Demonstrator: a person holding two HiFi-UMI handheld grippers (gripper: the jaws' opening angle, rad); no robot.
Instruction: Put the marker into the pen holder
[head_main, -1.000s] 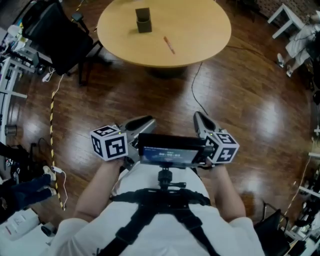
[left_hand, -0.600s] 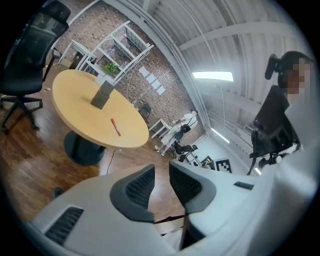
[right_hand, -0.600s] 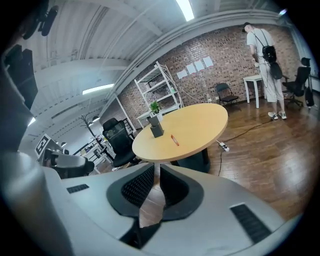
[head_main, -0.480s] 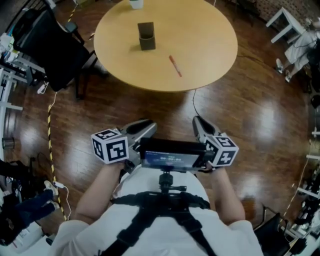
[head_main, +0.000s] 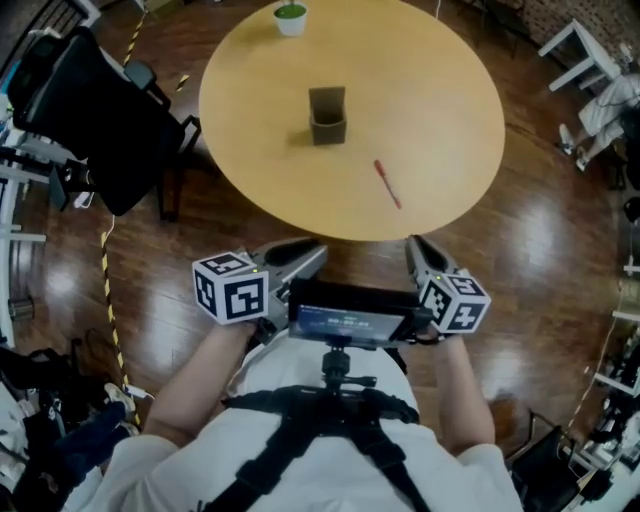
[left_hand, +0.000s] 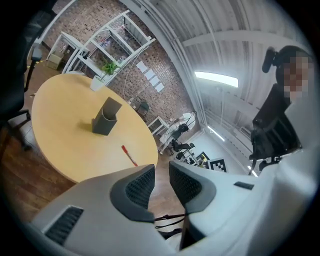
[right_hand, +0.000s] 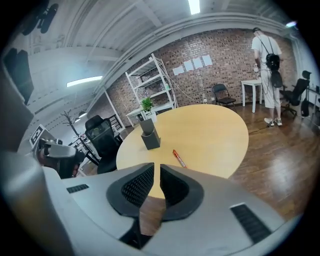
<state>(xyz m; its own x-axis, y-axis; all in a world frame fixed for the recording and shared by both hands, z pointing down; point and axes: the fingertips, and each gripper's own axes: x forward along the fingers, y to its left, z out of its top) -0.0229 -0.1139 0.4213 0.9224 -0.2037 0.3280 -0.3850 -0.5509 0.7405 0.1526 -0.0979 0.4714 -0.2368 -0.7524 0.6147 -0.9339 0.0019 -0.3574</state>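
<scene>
Left gripper (left_hand: 161, 176), right gripper (right_hand: 157, 175): fingers slightly apart, empty. Only the head view shows the screen (head_main: 350, 318) between them; marker (head_main: 388, 185), pen holder (head_main: 327, 115) apart on surface (head_main: 440, 90)

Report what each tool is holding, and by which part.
Nothing is held. The left tool and right tool both have jaws slightly apart and empty; the marker lies untouched on the table.

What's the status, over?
Left gripper, right gripper: open, empty. Marker flat on table, apart from pen holder. Nothing in the way.
</scene>
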